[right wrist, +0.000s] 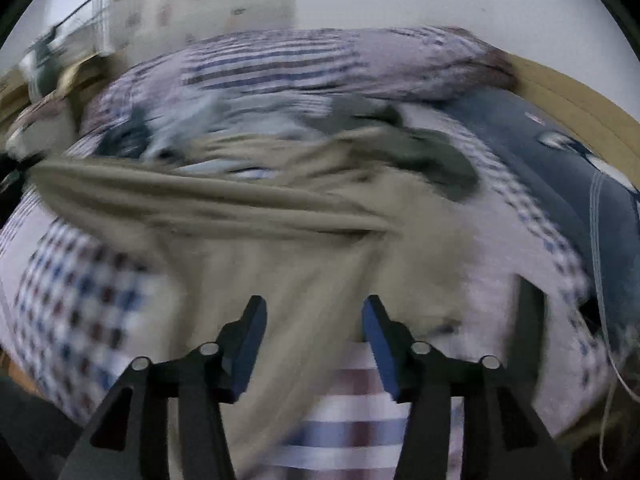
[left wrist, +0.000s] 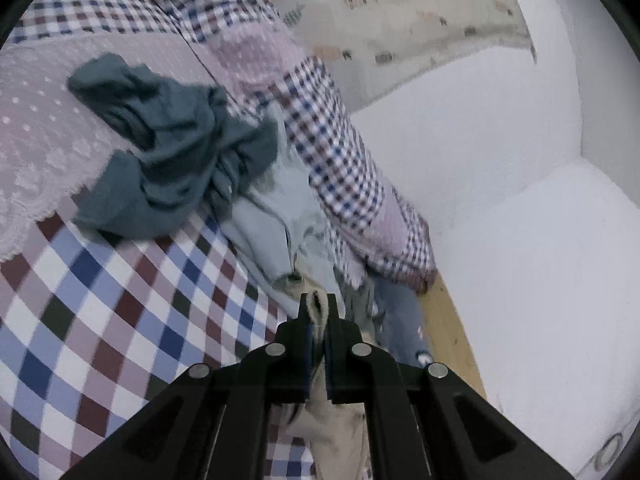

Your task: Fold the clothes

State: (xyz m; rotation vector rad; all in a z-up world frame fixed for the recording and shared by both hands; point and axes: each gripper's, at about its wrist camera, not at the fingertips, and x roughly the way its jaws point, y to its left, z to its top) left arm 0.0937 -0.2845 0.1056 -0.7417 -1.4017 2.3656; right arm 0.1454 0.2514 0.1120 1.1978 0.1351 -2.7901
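Barely started tbh: left tongs (left wrist: 318,304) clenched on beige garment (left wrist: 320,320), right tongs (right wrist: 314,310) released over it, nothing folded, pile (left wrist: 172,148) waiting.

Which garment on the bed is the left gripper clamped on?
The beige garment, pinched in the left gripper. The teal one and light blue one lie loose.

bed (left wrist: 100,300): checked cover | on it: teal garment (left wrist: 168,152), pale-blue garment (left wrist: 280,224), beige garment (right wrist: 248,216)
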